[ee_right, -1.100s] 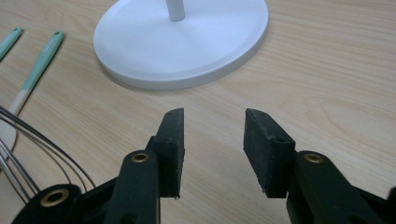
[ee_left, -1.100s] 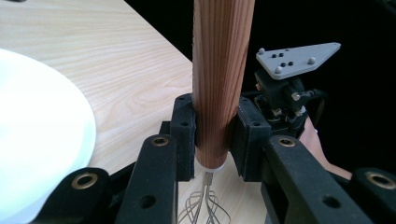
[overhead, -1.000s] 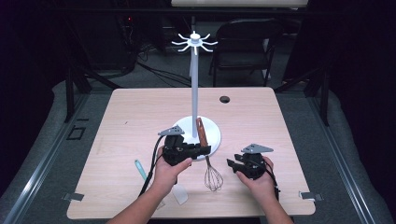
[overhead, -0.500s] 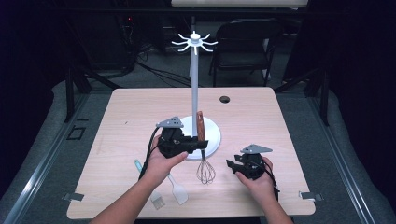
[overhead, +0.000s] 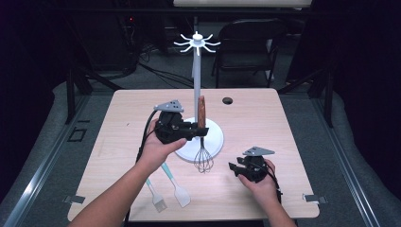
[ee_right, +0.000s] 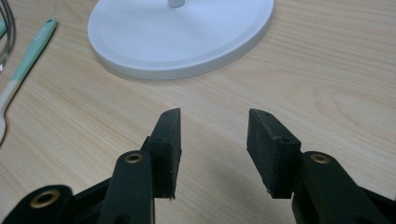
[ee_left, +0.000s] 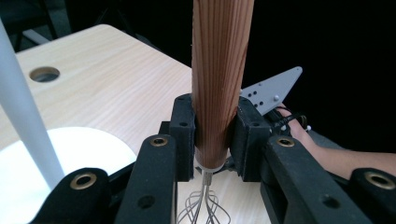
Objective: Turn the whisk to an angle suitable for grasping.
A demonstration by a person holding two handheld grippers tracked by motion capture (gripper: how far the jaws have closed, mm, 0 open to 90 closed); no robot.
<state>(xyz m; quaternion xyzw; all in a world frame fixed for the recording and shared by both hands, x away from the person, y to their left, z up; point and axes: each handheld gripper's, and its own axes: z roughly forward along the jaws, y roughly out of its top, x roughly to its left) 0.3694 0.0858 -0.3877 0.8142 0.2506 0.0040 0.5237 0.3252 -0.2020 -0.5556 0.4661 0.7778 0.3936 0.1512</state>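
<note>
The left gripper (overhead: pixel 201 131) is clamping the wooden handle of a whisk (overhead: pixel 202 137), holding it upright with the wire head hanging down over the front edge of the white round base (overhead: pixel 215 137) of the utensil stand. In the left gripper view the jaws are pressing on both sides of the brown handle (ee_left: pixel 219 84), low down, just above the metal neck where the wires begin. The stand's white pole (overhead: pixel 196 80) is rising just behind the whisk, topped by a ring of white hooks (overhead: pixel 197 42).

The right gripper (overhead: pixel 232 168) is resting low near the front right part of the counter (overhead: pixel 265 118), well apart from the whisk, with its jaws standing apart and nothing between them. In the right gripper view the parted jaws are pointing toward the white base (ee_right: pixel 187 37).

Two utensils with pale teal handles, a spatula (overhead: pixel 176 187) and a brush-like tool (overhead: pixel 155 195), are lying side by side on the counter near the person's left forearm. A small dark round hole (overhead: pixel 227 100) is sitting in the counter behind the stand.
</note>
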